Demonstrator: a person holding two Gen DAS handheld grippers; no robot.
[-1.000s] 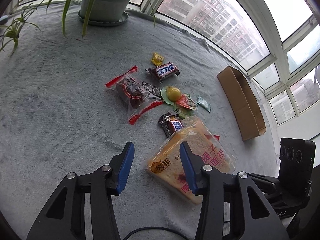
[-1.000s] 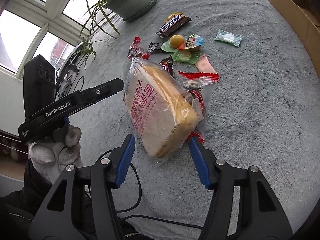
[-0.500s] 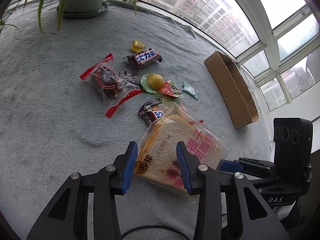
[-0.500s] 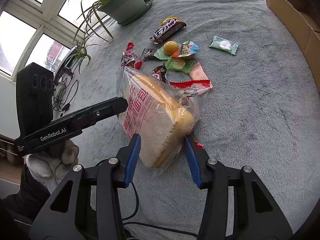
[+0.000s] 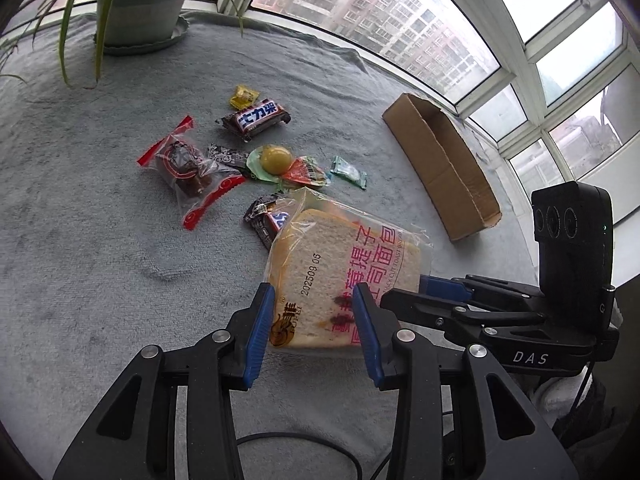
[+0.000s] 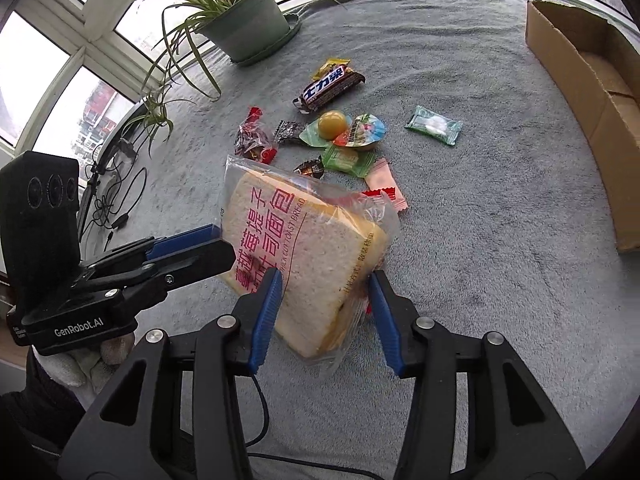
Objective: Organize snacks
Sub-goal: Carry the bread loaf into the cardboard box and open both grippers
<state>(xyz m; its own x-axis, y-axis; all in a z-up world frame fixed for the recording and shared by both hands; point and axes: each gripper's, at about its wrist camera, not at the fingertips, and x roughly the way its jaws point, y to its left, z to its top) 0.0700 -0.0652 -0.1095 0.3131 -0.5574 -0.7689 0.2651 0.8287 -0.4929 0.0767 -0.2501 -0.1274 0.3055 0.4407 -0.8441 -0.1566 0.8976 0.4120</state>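
Note:
A clear bag of sliced toast bread with red print is tilted up over the grey blanket, held from two sides. My left gripper is shut on its near left edge. Across the loaf's thickness at the opposite end, my right gripper is shut on it too. Beyond the bread lie loose snacks: a chocolate bar, a yellow jelly cup, a red-edged bag and a green candy.
An open cardboard box lies at the blanket's right side by the windows. A potted plant stands at the far edge. Cables hang off the left edge. A gloved hand holds the left gripper.
Both grippers have closed onto the bread bag. The bag has been raised from lying flat to tilted up. The left gripper came in over the bag's near edge.

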